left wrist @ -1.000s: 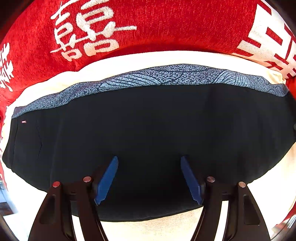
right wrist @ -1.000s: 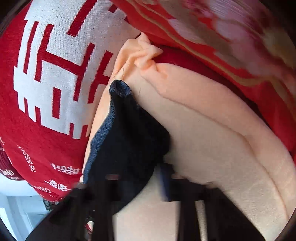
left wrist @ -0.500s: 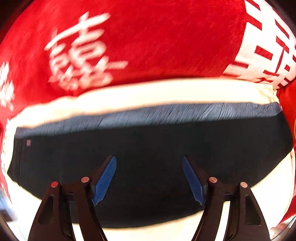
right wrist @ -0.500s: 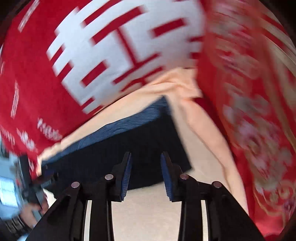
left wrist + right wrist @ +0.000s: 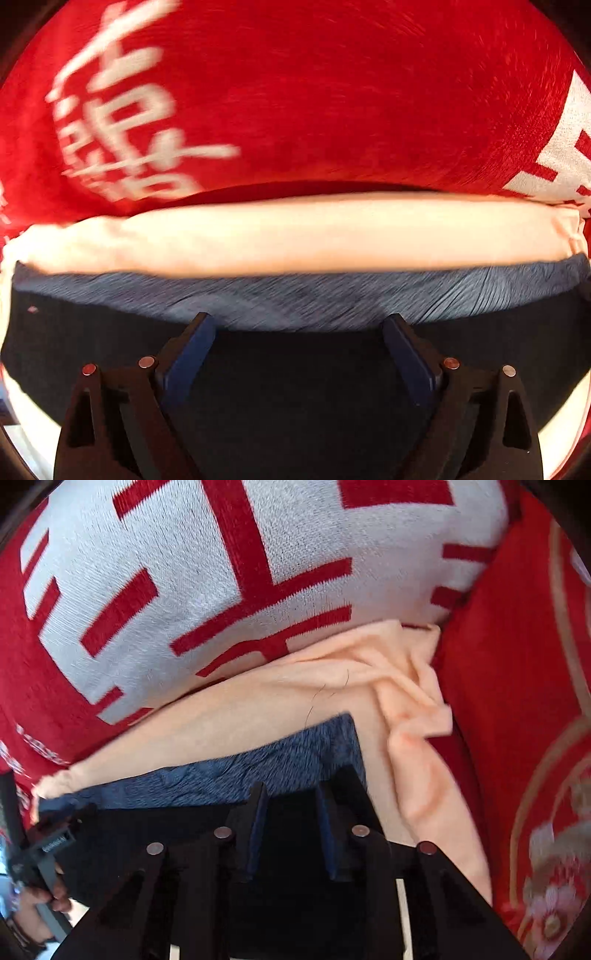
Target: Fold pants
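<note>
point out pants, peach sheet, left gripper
pants (image 5: 295, 387): left wrist view, on the plain black cloth below the blue patterned band.
peach sheet (image 5: 236, 720): right wrist view, on its flat stretch beyond the pants.
left gripper (image 5: 297, 325): left wrist view, midway between its blue fingertips, jaws wide apart.

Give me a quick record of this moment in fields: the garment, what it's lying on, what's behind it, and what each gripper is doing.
garment: dark pants with a blue patterned band along the far edge, lying flat
surface: peach cloth under the pants, bunched at its right corner
backdrop: red blanket with white characters
left gripper: open wide over the pants, nothing between the fingers
right gripper: narrow gap, over the pants' right end, holding nothing
image quality: left view is motion-blurred
</note>
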Demonstrator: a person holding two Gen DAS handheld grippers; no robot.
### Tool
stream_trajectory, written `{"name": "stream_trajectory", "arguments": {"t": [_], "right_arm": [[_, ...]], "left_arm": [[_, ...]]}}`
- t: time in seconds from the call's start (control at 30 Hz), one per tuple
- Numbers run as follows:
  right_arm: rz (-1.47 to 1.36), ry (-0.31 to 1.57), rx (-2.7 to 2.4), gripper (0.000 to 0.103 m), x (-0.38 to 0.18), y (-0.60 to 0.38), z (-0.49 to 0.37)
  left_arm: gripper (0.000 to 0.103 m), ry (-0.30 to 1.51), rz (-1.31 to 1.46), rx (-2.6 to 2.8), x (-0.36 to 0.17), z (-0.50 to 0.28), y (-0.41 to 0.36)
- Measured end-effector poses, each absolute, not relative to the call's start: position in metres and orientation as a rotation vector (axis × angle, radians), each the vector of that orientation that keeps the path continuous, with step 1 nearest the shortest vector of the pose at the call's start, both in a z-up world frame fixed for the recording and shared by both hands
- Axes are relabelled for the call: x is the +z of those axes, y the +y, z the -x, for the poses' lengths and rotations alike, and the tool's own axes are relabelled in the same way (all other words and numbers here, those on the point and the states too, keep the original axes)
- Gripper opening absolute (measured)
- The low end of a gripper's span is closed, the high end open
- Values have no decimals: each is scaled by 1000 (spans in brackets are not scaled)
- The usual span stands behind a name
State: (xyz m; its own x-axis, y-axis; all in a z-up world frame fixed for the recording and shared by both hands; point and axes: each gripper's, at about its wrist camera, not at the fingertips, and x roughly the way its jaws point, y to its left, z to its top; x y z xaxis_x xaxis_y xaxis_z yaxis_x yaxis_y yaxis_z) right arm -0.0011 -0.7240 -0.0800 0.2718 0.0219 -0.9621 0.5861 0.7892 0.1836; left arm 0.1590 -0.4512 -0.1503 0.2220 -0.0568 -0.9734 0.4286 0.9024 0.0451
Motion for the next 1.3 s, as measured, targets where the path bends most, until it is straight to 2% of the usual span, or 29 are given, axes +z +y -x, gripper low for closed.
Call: {"name": "stream_trajectory", "arguments": {"t": [0.17,0.3,0.5,0.6,0.73,0.8,0.83,0.87,1.0,1.03,1.07,1.1,1.2,1.3], "right_arm": [[-794,1251,-215,36,-72,-662,17],[-919,1293,-16,36,-82,-556,19],[-1077,1343,183,36,-121,-388,-3],[-1141,1346,192,36,-148,-338,-23],[-1183,1337,135,36,-173,-311,-36],[-1215,1322,117,40,-182,-306,-39],[-1229,1313,116,42,-185,-310,-44],[-1243,1303,114,44,-188,-309,-45],[-1326,1281,90,46,-200,-318,-50],[-1349,1281,82,43,-199,-323,-50],[-1332,1284,66,19,-196,-325,-57],[-1271,1276,59,9,-182,-329,-61],[-1171,1233,93,9,-148,-325,-65],[-1097,1272,43,8,-147,-317,-51]], "left_arm": [[94,1304,-337,-331,-123,-141,-391],[94,1313,-313,-293,-113,-134,-328],[94,1340,-320,-237,-118,-154,-223],[94,1319,-336,-205,-116,-174,-179],[94,1271,-372,-164,-126,-203,-117],[94,1276,-425,-163,-138,-212,-98],[96,1285,-434,-190,-145,-215,-90],[103,1280,-410,-229,-148,-218,-82],[103,1300,-304,-312,-155,-226,-60],[103,1288,-329,-325,-154,-224,-60],[103,1285,-341,-333,-153,-224,-60],[103,1291,-340,-339,-152,-223,-59],[103,1296,-355,-368,-148,-219,-58],[103,1277,-378,-400,-147,-216,-61]]}}
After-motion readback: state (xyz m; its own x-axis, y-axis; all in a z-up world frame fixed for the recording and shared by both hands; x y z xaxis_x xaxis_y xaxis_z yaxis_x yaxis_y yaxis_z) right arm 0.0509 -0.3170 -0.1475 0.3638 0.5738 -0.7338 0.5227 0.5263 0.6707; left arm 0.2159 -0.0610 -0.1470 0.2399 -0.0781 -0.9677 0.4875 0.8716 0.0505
